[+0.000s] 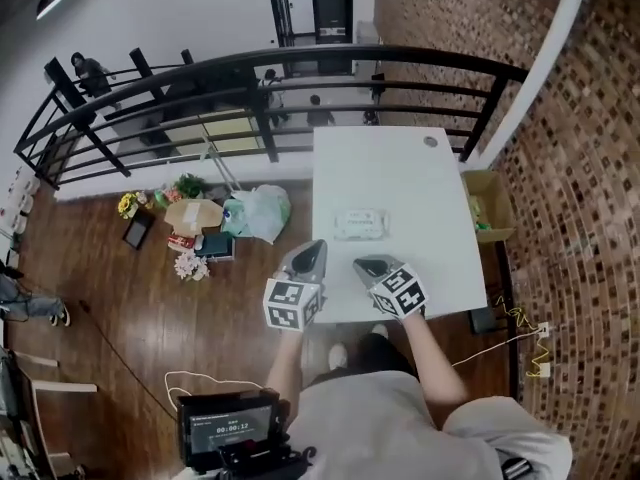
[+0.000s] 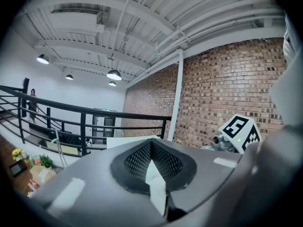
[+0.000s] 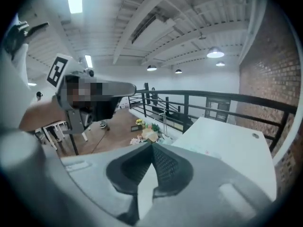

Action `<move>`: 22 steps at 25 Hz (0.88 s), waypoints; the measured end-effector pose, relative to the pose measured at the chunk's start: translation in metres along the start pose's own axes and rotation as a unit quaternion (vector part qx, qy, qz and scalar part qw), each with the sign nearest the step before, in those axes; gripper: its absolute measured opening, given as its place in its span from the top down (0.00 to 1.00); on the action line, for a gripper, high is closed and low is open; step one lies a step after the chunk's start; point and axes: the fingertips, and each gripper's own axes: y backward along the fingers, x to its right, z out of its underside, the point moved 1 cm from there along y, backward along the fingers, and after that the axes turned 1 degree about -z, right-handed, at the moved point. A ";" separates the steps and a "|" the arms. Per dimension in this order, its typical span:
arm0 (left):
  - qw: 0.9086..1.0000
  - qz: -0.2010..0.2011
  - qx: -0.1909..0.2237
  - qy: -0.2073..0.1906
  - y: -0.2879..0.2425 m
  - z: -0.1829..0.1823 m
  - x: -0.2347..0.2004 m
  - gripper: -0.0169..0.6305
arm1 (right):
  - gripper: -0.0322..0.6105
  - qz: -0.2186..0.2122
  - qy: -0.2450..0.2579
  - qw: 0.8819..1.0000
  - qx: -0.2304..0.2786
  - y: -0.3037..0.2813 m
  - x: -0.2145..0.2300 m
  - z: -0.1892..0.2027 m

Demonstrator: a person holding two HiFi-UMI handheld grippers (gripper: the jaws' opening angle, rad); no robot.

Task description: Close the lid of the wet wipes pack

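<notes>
The wet wipes pack (image 1: 360, 224), white and flat, lies near the middle of the white table (image 1: 400, 178); it is too small to tell how its lid stands. Both grippers hover over the table's near edge, short of the pack and apart from it. My left gripper (image 1: 314, 245) points toward the pack's left end, my right gripper (image 1: 362, 264) toward its near side. Each has its jaws together with nothing between them, as the left gripper view (image 2: 151, 143) and the right gripper view (image 3: 152, 145) show. The pack is not clearly visible in either gripper view.
A small round grommet (image 1: 431, 141) sits at the table's far right. A cardboard box (image 1: 490, 203) stands beside the table's right edge. Bags and flowers (image 1: 250, 213) lie on the wooden floor to the left. A black railing (image 1: 270, 78) runs behind the table.
</notes>
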 end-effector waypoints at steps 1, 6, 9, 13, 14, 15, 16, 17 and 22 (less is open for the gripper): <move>1.000 0.000 0.007 -0.003 0.010 -0.003 0.006 0.95 | 0.97 -0.001 0.004 1.000 0.013 0.011 -0.016 -0.001; 0.998 -0.005 0.040 -0.037 0.065 -0.015 0.054 0.95 | 0.97 0.026 0.024 0.996 0.086 0.062 -0.072 -0.014; 0.996 -0.019 0.060 -0.058 0.106 -0.010 0.088 0.95 | 0.97 0.041 0.033 0.990 0.131 0.097 -0.107 -0.015; 0.994 -0.040 0.072 -0.066 0.171 0.024 0.158 0.95 | 0.97 0.044 0.024 0.983 0.178 0.171 -0.173 0.031; 0.994 -0.051 0.067 -0.068 0.189 0.044 0.174 0.95 | 0.97 0.044 0.012 0.983 0.181 0.189 -0.192 0.054; 0.994 -0.060 0.056 -0.071 0.207 0.067 0.194 0.95 | 0.97 0.045 -0.006 0.983 0.178 0.208 -0.208 0.082; 0.994 -0.063 0.042 -0.076 0.221 0.089 0.217 0.95 | 0.97 0.051 -0.029 0.984 0.170 0.226 -0.219 0.112; 0.994 -0.061 0.027 -0.084 0.232 0.108 0.243 0.95 | 0.97 0.058 -0.056 0.984 0.159 0.243 -0.226 0.142; 0.994 -0.038 -0.010 -0.101 0.284 0.134 0.333 0.95 | 0.97 0.077 -0.104 0.981 0.145 0.312 -0.266 0.195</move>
